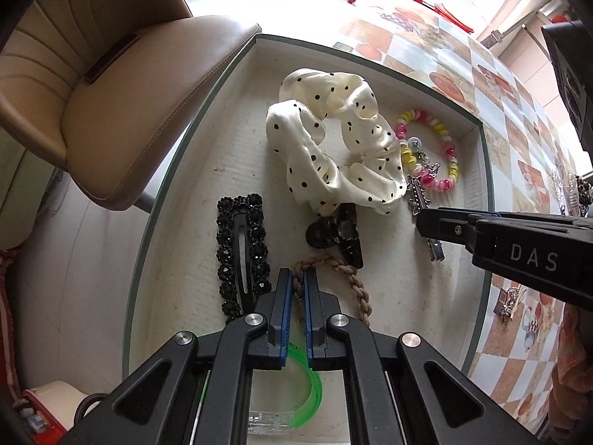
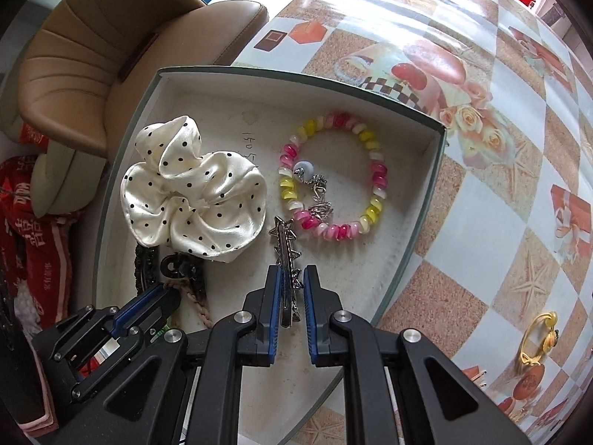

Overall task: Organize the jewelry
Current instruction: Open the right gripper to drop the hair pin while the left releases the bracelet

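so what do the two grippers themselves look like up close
Both are matte black plastic linkages with silver round pivot pins. The left gripper and right gripper each have two narrow fingers faced with blue pads. In the left wrist view, the right gripper's side carries pale "DAS" lettering. No cables or sleeves are visible.

Glossy satin scrunchie [image 2: 192, 189], shiny metal clip [image 2: 286, 248], matt box [image 2: 415, 222]

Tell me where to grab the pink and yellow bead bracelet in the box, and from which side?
Take the bead bracelet at its far-right arc, from straight above, one finger inside the ring and one outside. It lies flat on the floor of the box, and that arc is bare. The near-left side is crowded by its silver charms and the silver hair clip in the right gripper.
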Motion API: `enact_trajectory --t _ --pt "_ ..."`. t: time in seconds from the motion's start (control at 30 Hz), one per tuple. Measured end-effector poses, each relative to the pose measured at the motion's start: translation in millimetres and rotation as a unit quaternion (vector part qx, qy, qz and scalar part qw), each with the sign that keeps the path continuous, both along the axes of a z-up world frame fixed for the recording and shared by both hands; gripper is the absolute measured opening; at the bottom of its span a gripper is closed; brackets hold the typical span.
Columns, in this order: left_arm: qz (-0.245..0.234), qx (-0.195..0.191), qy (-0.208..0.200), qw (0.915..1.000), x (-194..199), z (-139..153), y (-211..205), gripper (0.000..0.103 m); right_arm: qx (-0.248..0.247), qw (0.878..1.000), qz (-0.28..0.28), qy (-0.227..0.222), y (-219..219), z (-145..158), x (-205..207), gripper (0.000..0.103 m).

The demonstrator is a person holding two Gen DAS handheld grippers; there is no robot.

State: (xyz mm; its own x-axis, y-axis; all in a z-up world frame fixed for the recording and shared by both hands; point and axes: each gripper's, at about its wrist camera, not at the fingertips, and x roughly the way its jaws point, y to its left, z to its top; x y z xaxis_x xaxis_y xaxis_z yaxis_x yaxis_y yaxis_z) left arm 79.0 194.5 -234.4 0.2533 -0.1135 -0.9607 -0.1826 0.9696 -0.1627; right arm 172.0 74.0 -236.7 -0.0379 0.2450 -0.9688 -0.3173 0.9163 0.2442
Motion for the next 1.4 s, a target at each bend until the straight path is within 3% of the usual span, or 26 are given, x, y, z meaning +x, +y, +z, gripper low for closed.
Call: enact_trajectory --t 0.3,0.33,0.4,0.47,0.67,1.0,1.4 --pt "0.002 0.006 0.008 1.0 2 0 -5 0.009 0.003 1.0 0.003 0.007 0 -1 -3 0.016" --pt "0.002 0.006 0.008 0.9999 2 0 -5 0.009 0.004 1.0 0.002 0.007 1 -1 -3 0.019" --pt "0.002 0.008 0.009 0.9999 2 1 -6 0.009 0.007 1.0 0.001 0.002 0 4 -4 0.04" --pt "0.003 0.009 0.01 0.9999 0 2 -6 0.009 0.012 1.0 0.0 -0.007 -2 11 -5 0.046" --pt "0.005 0.017 0.009 0.9998 -1 9 -8 0.009 0.029 0.999 -0.012 -0.019 -9 33 -4 0.047" --pt "0.0 0.026 0.017 0.9995 -5 17 -8 0.009 0.058 0.997 -0.037 -0.04 -34 75 -11 0.061" --pt "-0.013 0.028 0.023 0.9993 -4 23 -15 0.01 0.063 0.994 -0.076 -0.038 -75 87 -32 0.066"
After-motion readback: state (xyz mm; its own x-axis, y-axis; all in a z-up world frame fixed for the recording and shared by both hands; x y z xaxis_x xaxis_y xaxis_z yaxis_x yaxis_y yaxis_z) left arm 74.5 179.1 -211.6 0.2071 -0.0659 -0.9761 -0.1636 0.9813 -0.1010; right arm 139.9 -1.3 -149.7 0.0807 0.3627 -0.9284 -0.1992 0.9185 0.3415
